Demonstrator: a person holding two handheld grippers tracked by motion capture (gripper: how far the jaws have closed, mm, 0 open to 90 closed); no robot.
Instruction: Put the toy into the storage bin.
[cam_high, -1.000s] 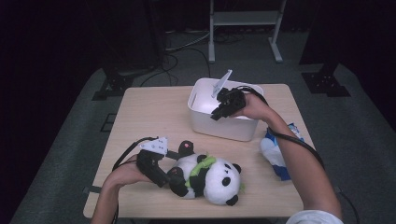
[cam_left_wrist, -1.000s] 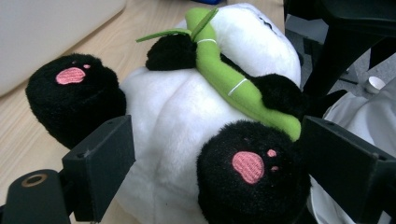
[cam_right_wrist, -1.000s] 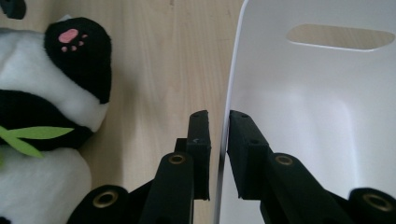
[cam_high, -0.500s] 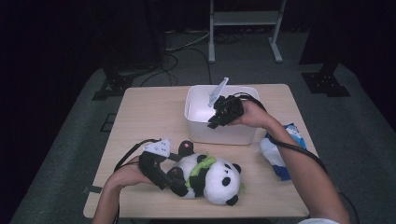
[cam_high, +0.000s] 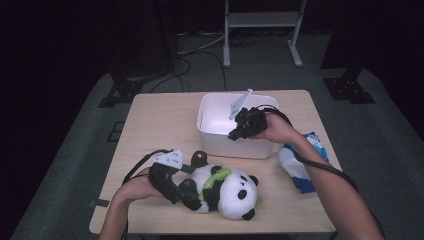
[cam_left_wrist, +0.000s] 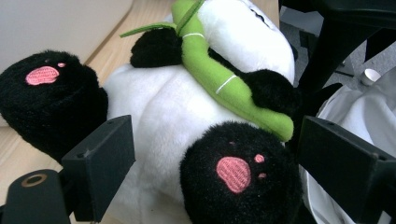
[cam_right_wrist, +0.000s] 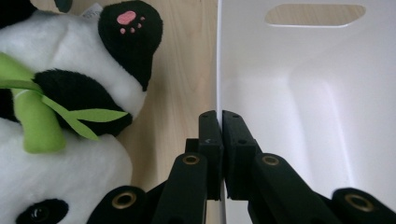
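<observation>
The white bin (cam_high: 235, 135) stands on the far half of the wooden table (cam_high: 150, 125), and the right gripper (cam_high: 234, 134) is clamped on the thin rim of its near wall; the jaws have just been closing, with that wall between them. In the right gripper view the two black jaws meet on the edge of the wall, one outside and one inside. What can be seen of the bin's inside is bare white plastic with a handle slot high in one wall; in the high view the gripper and the hand cover part of its near side, so the bottom there is hidden.

Just in front of the bin lies a plush panda (cam_high: 225, 187) on its back, hugging a green bamboo stalk (cam_left_wrist: 219, 79). The left gripper (cam_high: 177, 192) stands at its lower end, jaws apart on either side of one black foot; in the left gripper view neither pad presses on the plush. The panda's head is cut off there.

A blue and white bag (cam_high: 300, 167) lies at the table's right edge, partly under the right forearm, its print too small to read.
</observation>
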